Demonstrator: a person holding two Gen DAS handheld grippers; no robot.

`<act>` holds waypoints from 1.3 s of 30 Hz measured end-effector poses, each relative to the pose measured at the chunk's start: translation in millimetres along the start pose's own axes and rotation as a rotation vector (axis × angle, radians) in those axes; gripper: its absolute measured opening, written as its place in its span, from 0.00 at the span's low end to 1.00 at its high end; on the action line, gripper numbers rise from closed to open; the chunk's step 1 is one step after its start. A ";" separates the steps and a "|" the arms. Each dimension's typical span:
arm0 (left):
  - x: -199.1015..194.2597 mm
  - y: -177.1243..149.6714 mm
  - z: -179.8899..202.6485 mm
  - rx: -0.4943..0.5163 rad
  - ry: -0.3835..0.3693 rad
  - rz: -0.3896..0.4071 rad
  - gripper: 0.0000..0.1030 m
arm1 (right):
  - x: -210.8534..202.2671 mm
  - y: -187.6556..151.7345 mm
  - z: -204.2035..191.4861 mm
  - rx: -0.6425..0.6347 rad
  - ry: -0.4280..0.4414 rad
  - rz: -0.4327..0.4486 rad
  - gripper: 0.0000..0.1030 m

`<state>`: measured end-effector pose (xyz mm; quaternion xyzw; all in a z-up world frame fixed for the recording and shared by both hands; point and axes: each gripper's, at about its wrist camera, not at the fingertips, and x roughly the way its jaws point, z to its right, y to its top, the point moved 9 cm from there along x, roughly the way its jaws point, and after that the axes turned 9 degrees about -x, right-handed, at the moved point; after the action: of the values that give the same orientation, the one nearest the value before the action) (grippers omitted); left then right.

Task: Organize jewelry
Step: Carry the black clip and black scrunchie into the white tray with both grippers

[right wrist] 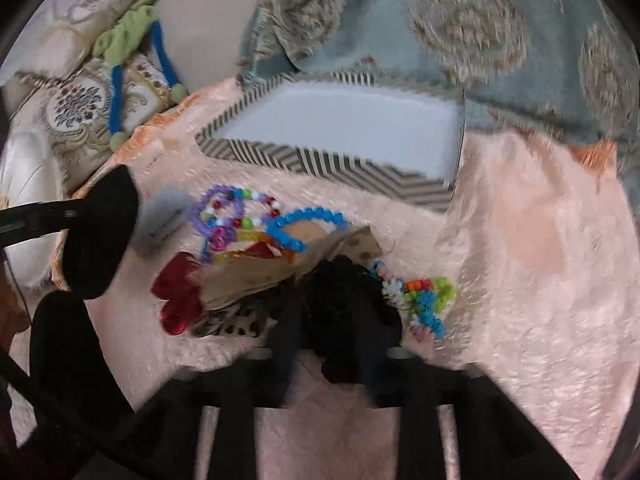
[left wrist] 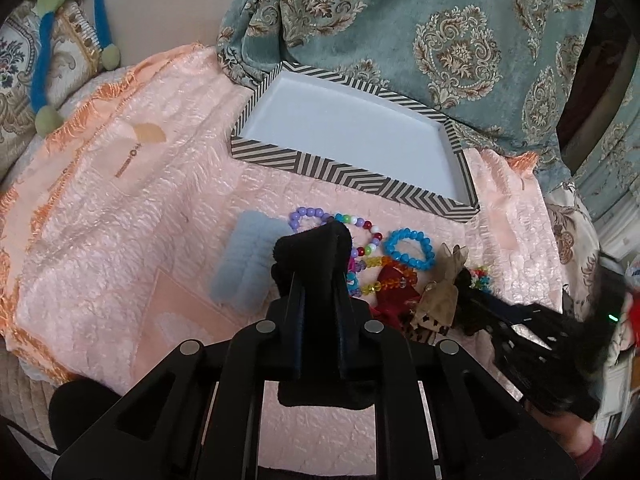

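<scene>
Left tool [left wrist: 320,240], fingers pressed together, hovers over the beaded bracelets [left wrist: 360,240]. Right tool [right wrist: 344,292] reaches the pile's near edge; whether it grips anything, I cannot tell.

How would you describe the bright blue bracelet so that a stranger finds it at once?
Start at the striped box on the pink cloth. Just in front of its right part lies a heap of jewelry; the blue bracelet is a small closed ring at the heap's box side. It alone has beads of a single bright blue colour.
</scene>
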<state>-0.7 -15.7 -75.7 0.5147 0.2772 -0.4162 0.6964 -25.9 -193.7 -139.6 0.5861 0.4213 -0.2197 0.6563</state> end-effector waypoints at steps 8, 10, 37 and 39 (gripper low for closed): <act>-10.1 7.4 -4.1 -0.009 -0.005 0.017 0.11 | -46.2 15.6 12.4 0.114 0.121 0.135 0.04; -13.9 11.0 -1.0 0.000 -0.010 0.026 0.11 | -60.1 25.4 12.5 0.131 0.152 0.172 0.04; 18.1 121.9 28.5 0.084 0.072 0.123 0.11 | -59.2 132.6 47.1 0.125 0.065 0.278 0.04; 25.1 128.5 28.5 0.088 0.080 0.121 0.11 | -52.9 135.6 50.9 0.123 0.058 0.269 0.04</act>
<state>121.8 -34.2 -24.7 0.5770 0.2548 -0.3641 0.6853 66.2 -223.8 -19.6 0.6822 0.3435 -0.1384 0.6304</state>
